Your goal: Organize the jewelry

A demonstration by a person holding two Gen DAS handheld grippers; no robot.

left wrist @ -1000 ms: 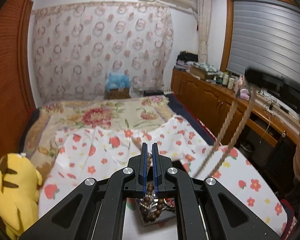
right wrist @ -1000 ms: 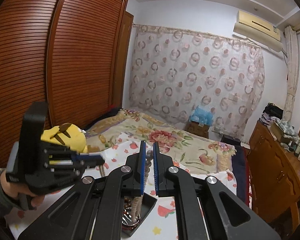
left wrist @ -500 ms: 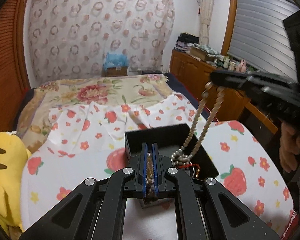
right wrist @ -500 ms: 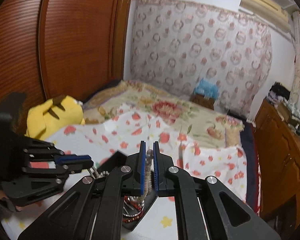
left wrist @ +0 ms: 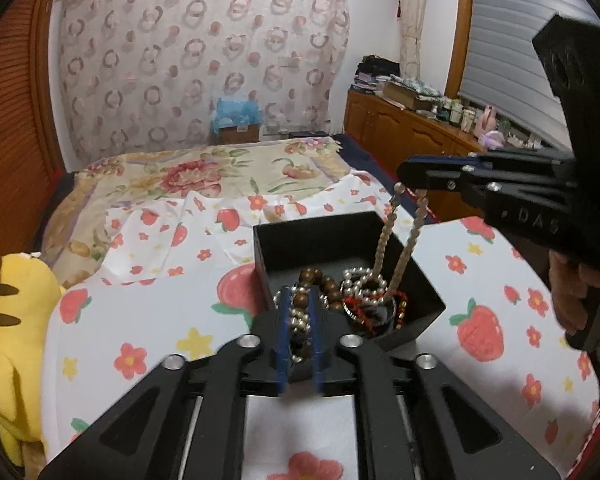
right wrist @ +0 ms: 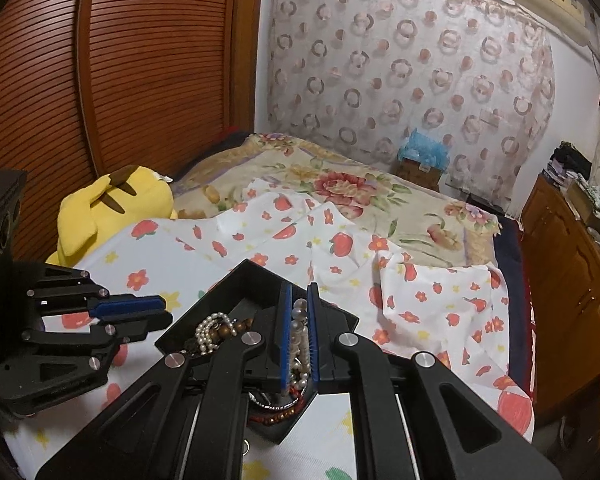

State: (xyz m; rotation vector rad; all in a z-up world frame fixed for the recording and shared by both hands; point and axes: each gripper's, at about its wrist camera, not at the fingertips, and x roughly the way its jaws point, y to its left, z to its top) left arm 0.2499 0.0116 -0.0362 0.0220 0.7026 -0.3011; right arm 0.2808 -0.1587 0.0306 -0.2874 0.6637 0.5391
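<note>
Over the black tray [left wrist: 428,292] in the left wrist view, the left gripper [left wrist: 299,312], jaws just opening, brackets loose beads; bare tray floor lies beyond. In the right wrist view, the right gripper [right wrist: 299,308] pinches a pale pearl necklace [right wrist: 299,322] trailing into the tray.

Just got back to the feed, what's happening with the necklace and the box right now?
A person holds a gripper in each hand over a black box on the strawberry-print sheet. The right gripper is shut on a pearl necklace, whose lower end is coiled in the box among brown beads. The left gripper sits low over that pile; its jaws have just been opening, with beads between them.
</note>
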